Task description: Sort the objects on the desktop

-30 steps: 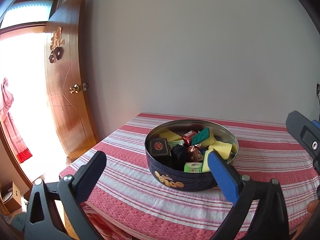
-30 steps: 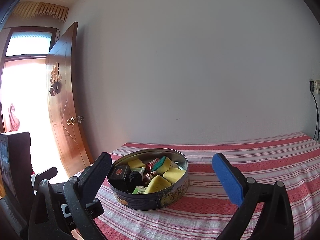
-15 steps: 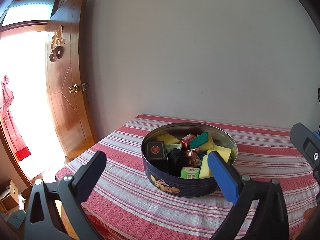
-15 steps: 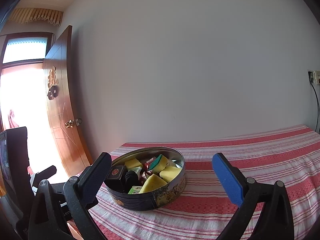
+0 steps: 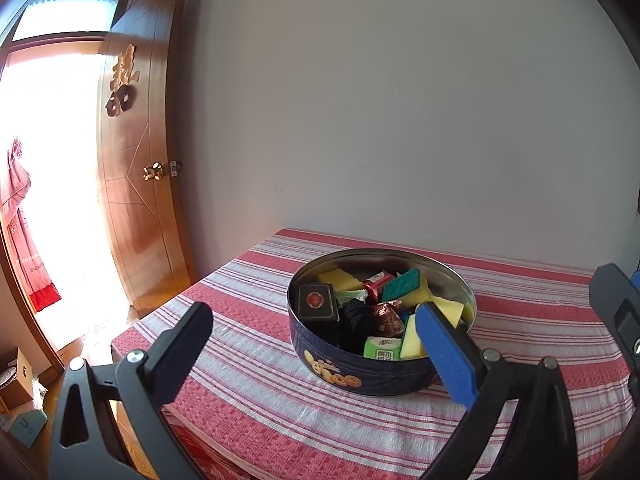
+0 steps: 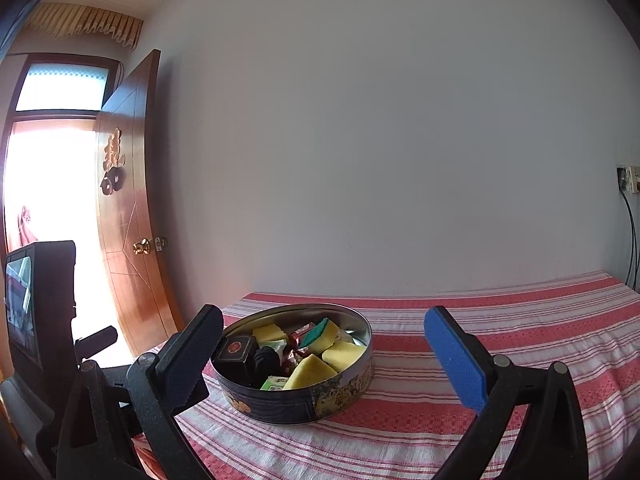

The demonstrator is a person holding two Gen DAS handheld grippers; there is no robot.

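Note:
A round dark-blue cookie tin [image 5: 360,376] stands on the red-and-white striped tablecloth [image 5: 256,400]. It holds yellow sponges [image 5: 448,308], a green-topped sponge [image 5: 402,284], a dark square box [image 5: 316,302], wrapped candies [image 5: 386,316], a black item and a small green carton [image 5: 382,348]. My left gripper [image 5: 314,354] is open and empty, held back from the tin's near left side. The tin also shows in the right wrist view [image 6: 320,400]. My right gripper [image 6: 324,354] is open and empty, above and behind the tin.
The table's left edge [image 5: 132,328] drops toward an open wooden door [image 5: 140,160] and a bright doorway. A plain wall runs behind the table. The left gripper's body and screen [image 6: 36,300] show at the left in the right wrist view. A wall socket with cables [image 6: 628,180] is at far right.
Both grippers have drawn back and risen a little from the tin, so it looks smaller and lower. Both stay open. The tin's contents have not moved.

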